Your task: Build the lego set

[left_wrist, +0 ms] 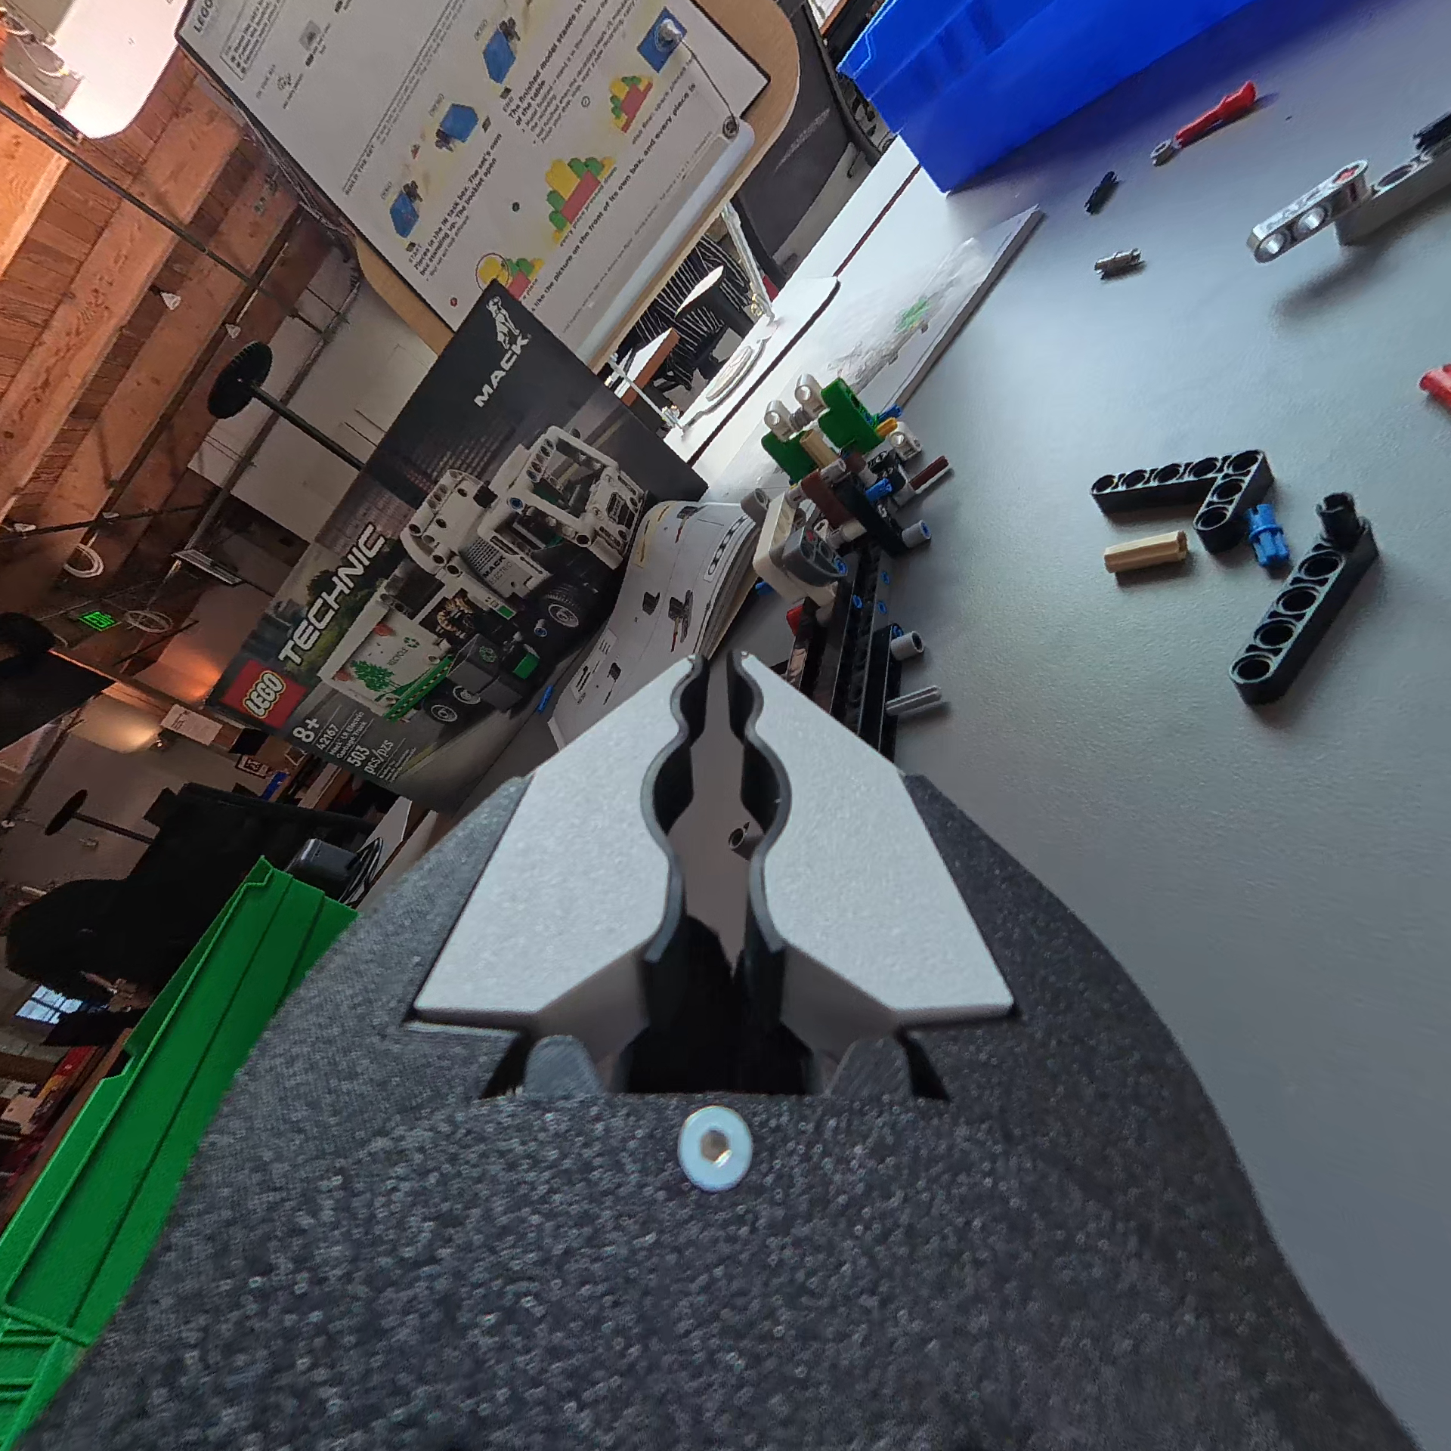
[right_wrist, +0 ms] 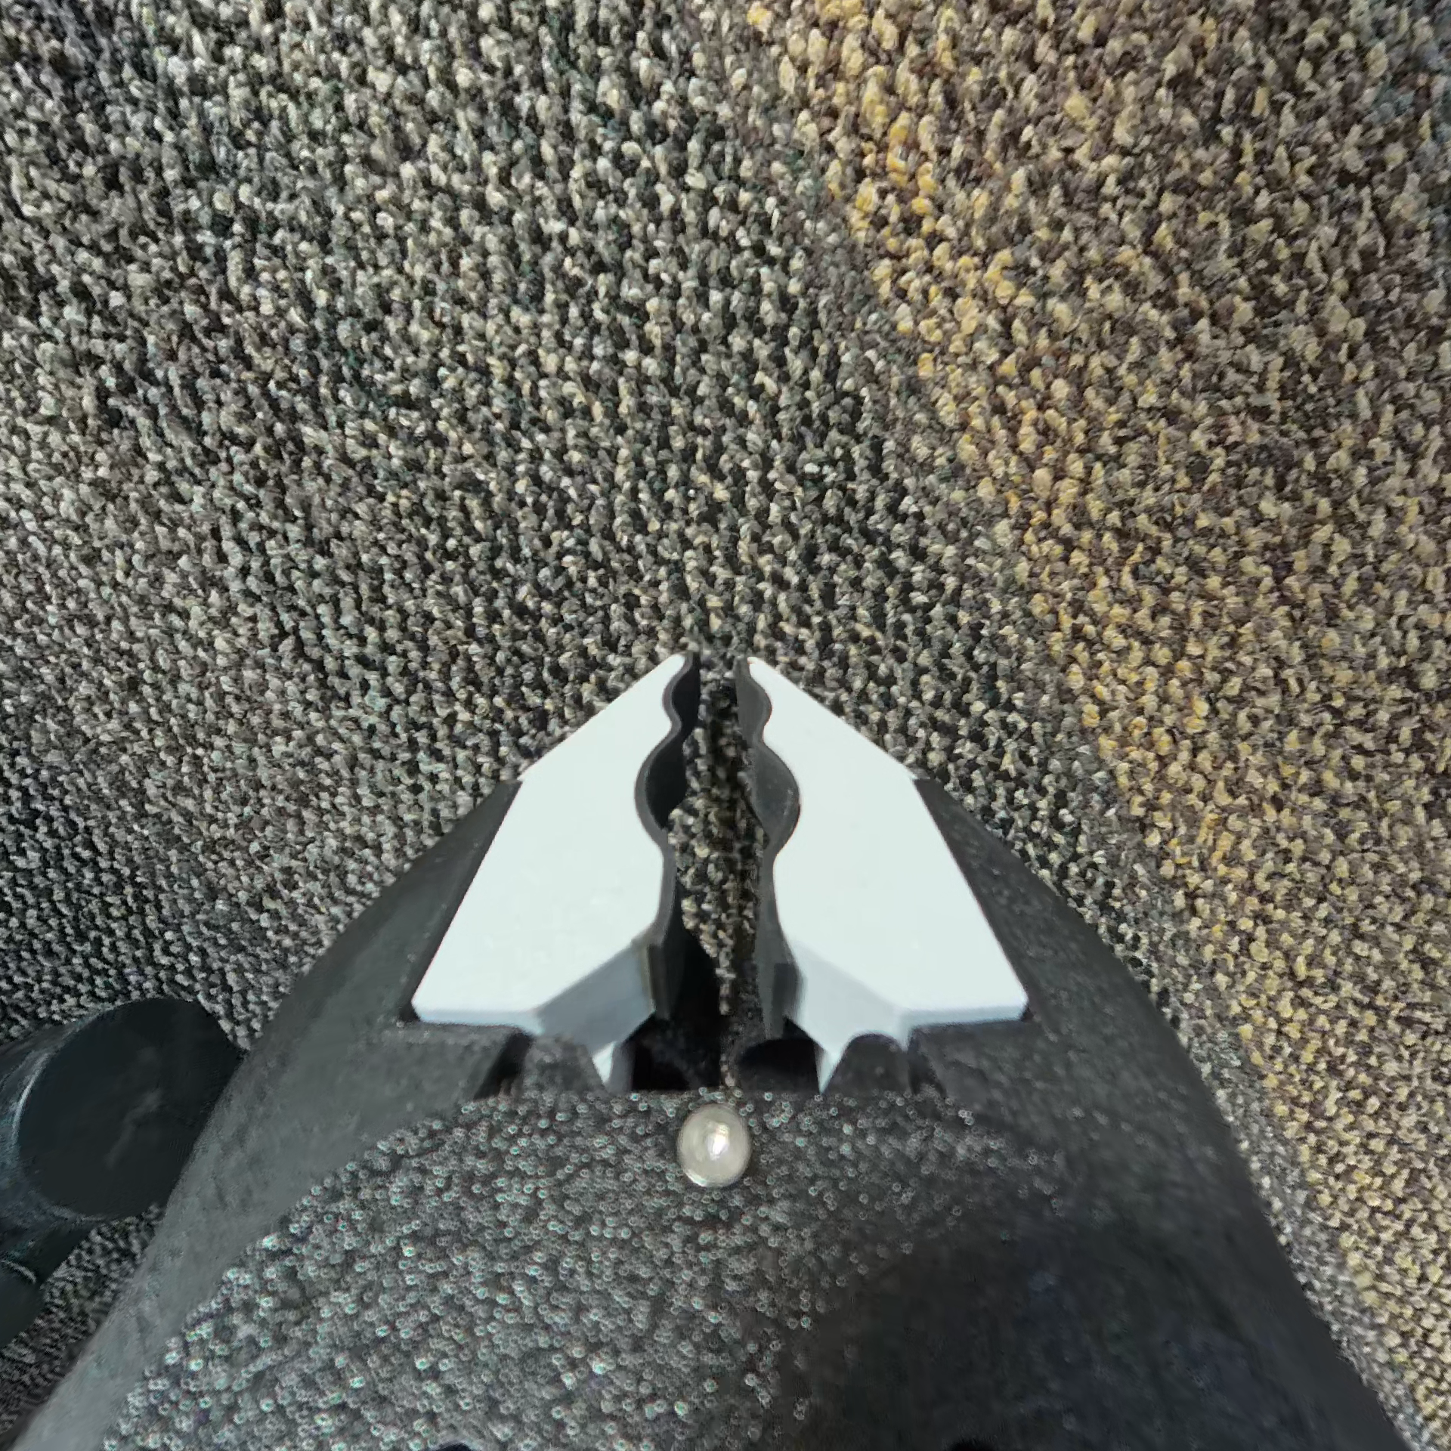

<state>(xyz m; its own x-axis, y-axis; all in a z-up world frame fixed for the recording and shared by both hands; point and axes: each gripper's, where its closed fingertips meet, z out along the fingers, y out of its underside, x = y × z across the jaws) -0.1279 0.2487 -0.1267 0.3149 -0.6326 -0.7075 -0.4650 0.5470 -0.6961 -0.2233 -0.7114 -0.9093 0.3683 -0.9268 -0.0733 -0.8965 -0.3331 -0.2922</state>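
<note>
The long black studded chassis of the half-built model (left_wrist: 860,628) goes behind the grey fingers of the left hand-held gripper (left_wrist: 718,667), so its near end is hidden. The blue plastic bin (left_wrist: 1021,86) is cut by the top edge, the green plastic bin (left_wrist: 149,1115) by the left edge. A small red piece (left_wrist: 1438,386) is cut at the right edge. In the right wrist view, a black round object (right_wrist: 94,1099) at the left edge is blurred; I cannot tell what it is.
</note>
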